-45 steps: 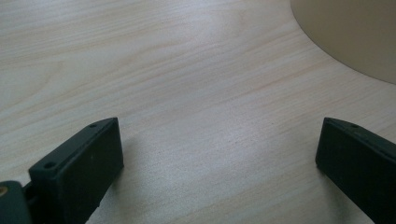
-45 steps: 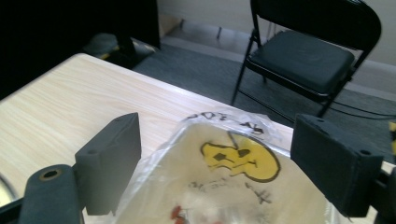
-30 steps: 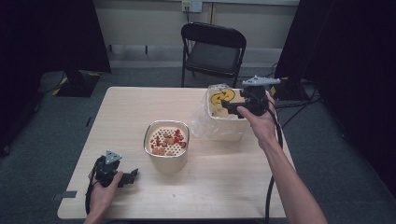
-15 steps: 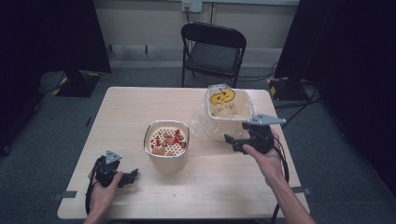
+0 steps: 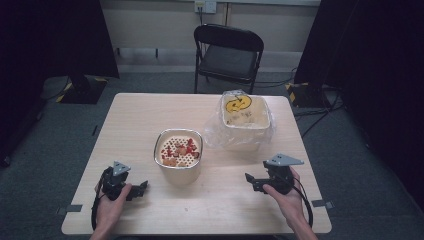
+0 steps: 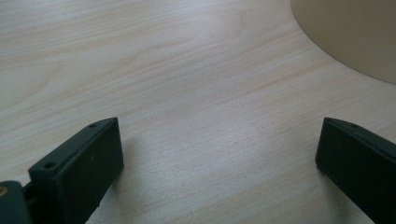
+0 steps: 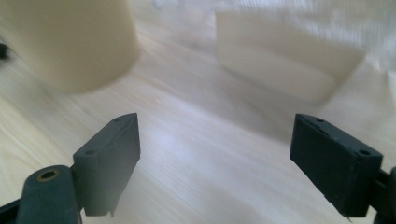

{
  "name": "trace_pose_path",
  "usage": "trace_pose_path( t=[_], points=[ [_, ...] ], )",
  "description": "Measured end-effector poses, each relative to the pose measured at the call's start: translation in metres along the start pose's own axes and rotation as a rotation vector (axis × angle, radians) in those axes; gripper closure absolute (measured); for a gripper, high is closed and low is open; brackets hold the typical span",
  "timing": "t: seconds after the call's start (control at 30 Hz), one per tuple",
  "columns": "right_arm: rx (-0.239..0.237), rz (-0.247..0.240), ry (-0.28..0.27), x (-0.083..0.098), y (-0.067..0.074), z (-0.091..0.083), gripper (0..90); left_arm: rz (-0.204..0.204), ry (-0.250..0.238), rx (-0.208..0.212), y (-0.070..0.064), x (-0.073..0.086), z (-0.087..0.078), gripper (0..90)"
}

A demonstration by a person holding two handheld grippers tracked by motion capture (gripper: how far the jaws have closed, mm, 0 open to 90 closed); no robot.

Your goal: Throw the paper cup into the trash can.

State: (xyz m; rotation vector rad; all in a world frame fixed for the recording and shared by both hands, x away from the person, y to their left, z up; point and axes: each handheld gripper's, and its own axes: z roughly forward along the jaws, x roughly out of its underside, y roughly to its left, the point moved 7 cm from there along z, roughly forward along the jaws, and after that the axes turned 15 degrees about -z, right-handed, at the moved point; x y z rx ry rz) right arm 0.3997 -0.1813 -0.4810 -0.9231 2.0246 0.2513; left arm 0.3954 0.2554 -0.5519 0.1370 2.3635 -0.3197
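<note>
Pale wood surface (image 5: 210, 115), both grippers low near its front edge. Left gripper (image 5: 141, 188) & right gripper (image 5: 251, 180): jaws wide apart, nothing held. High view shows red bits in the cream pot (image 5: 179, 152) between them; gripper views catch just its wall. Bagged container (image 5: 245, 117) behind, black chair (image 5: 227, 52) beyond.

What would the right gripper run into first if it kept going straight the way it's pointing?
The right gripper, jaws open, points left along the table. Its own view looks between the round cream container and the bag-wrapped cream box, so probably bare tabletop first, though depth is unclear.
</note>
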Motion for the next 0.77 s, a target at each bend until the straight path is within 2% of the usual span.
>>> trace_pose_path(
  t=[0.03, 0.07, 0.17, 0.2, 0.3, 0.37, 0.47, 0.5, 0.57, 0.77],
  points=[
    [0.000, 0.000, 0.000, 0.000, 0.000, 0.000, 15.5, 0.000, 0.000, 0.000, 0.000, 0.000, 0.000, 0.2],
    [0.004, 0.009, 0.023, 0.013, 0.000, 0.005, 15.5, 0.001, 0.000, 0.000, 0.000, 0.000, 0.000, 0.2],
    [0.027, 0.005, 0.046, 0.024, -0.001, 0.009, 15.7, 0.000, 0.000, 0.000, 0.000, 0.000, 0.000, 0.2],
    [0.033, 0.005, 0.081, 0.034, -0.002, 0.014, 15.6, -0.001, 0.000, 0.000, 0.000, 0.000, 0.000, 0.2],
    [0.052, -0.017, 0.103, 0.039, -0.003, 0.017, 15.6, -0.001, 0.000, 0.000, 0.000, 0.000, 0.000, 0.2],
    [0.074, -0.019, 0.140, 0.050, -0.005, 0.023, 15.4, 0.000, 0.000, 0.000, 0.000, 0.000, 0.000, 0.2],
    [0.116, -0.055, 0.174, 0.058, -0.008, 0.026, 15.8, 0.000, 0.000, 0.000, 0.000, 0.000, 0.000, 0.2],
    [0.115, -0.050, 0.162, 0.060, -0.007, 0.027, 15.8, 0.000, 0.000, 0.000, 0.000, 0.000, 0.000, 0.2],
    [0.117, -0.008, 0.137, 0.062, -0.006, 0.028, 15.4, 0.000, 0.000, 0.000, 0.000, 0.000, 0.000, 0.2],
    [0.106, 0.013, 0.128, 0.063, -0.007, 0.029, 14.6, 0.004, 0.000, -0.002, 0.000, 0.000, 0.000, 0.2]
  ],
)
